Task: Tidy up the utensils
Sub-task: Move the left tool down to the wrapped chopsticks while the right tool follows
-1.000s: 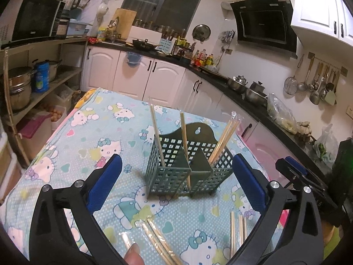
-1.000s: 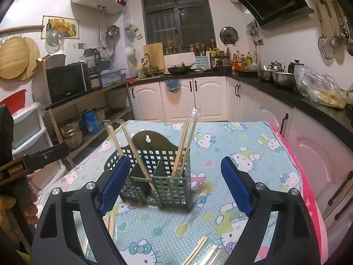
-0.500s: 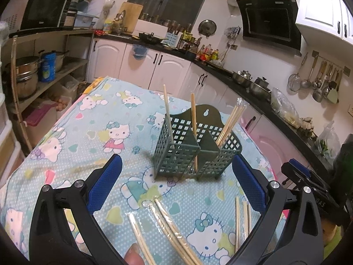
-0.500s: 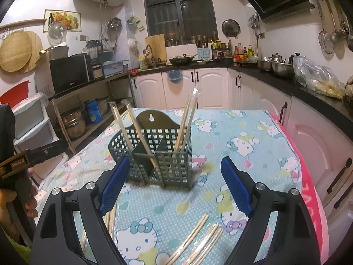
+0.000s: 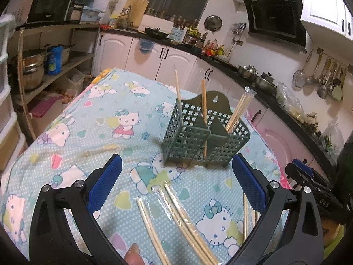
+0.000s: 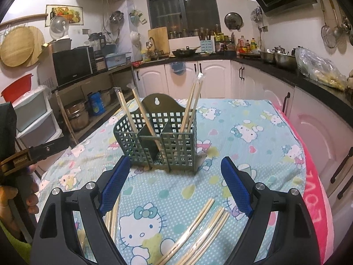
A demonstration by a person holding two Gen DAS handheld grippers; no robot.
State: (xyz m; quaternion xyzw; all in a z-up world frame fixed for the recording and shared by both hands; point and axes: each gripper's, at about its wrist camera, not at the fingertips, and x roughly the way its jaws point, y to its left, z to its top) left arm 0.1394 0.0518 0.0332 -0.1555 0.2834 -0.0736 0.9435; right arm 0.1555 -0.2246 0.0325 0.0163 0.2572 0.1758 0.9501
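White kitchen cabinets and a dark counter are seen behind a table covered by a light-blue cartoon-cat tablecloth (image 5: 92,132). On the cloth, ahead of both tools, a dark green lattice utensil holder (image 5: 198,132) stands upright, divided into compartments. Wrapped chopsticks are stood in it: from the left camera, one pair (image 5: 177,92) rises from the left compartment, a single stick (image 5: 204,101) from the middle one, and a leaning bundle (image 5: 239,108) from the right compartment. The left gripper (image 5: 175,181) is held above the cloth with its blue-padded jaws spread wide, nothing between them; the holder is seen just beyond the gap. Loose wrapped chopsticks (image 5: 176,212) lie flat on the cloth between and below its fingers, with a few more (image 5: 245,212) beside the right finger. The right gripper (image 6: 174,181) is likewise spread wide and empty, the holder (image 6: 158,137) being framed just past its fingertips. Beneath it, several loose chopsticks (image 6: 205,225) lie on the cloth toward its right finger, and others (image 6: 112,214) are partly hidden under its left finger. At the left edge of the right camera's view, the other tool's handle (image 6: 30,152) is seen gripped in a hand (image 6: 26,198).
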